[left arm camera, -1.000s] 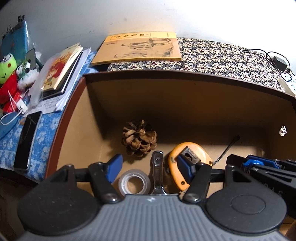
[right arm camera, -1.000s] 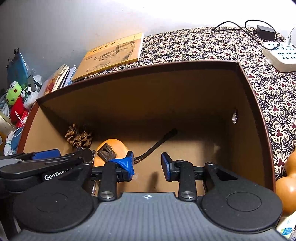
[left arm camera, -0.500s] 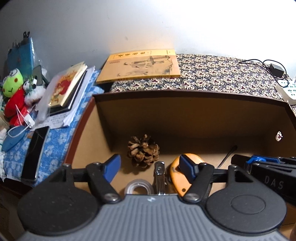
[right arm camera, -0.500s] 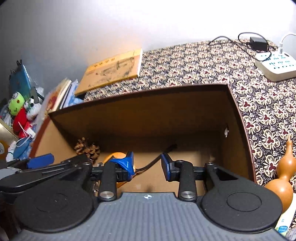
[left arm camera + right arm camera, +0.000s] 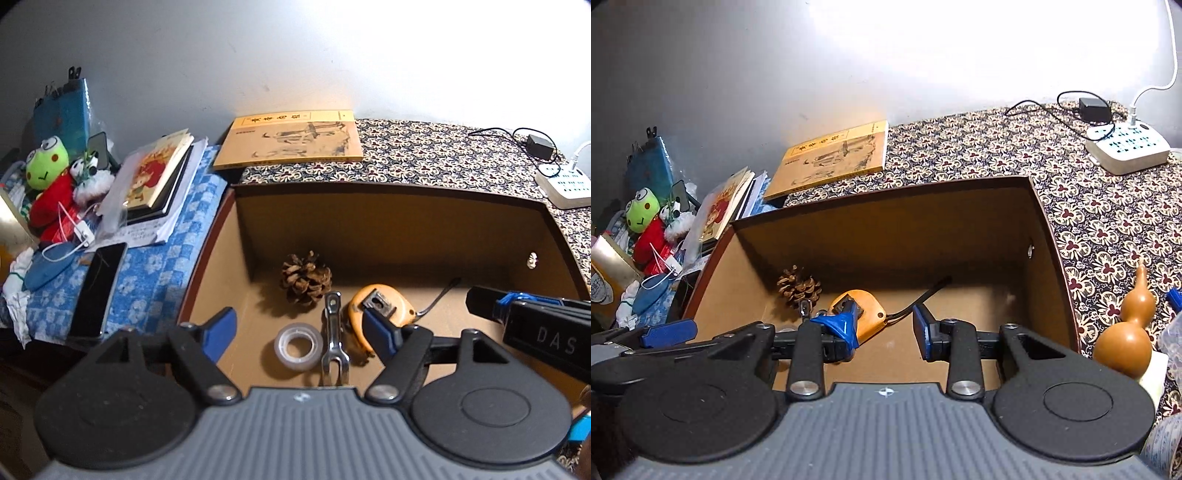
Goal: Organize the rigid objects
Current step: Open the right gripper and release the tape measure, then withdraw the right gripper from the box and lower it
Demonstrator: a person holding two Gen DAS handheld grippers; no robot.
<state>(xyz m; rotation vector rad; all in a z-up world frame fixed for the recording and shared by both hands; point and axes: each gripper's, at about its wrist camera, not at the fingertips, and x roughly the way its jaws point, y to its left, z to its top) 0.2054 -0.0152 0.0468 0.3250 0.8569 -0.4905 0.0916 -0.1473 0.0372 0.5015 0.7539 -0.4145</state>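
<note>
The left gripper (image 5: 301, 328) was above the brown box (image 5: 388, 221), its jaws opening with nothing held. The right gripper (image 5: 884, 328) was open and empty too. Inside the box, nearest, lay the tape roll (image 5: 298, 346) and metal clip (image 5: 334, 338), then the orange tape measure (image 5: 380, 302), then the pinecone (image 5: 306, 277) by the back wall.
</note>
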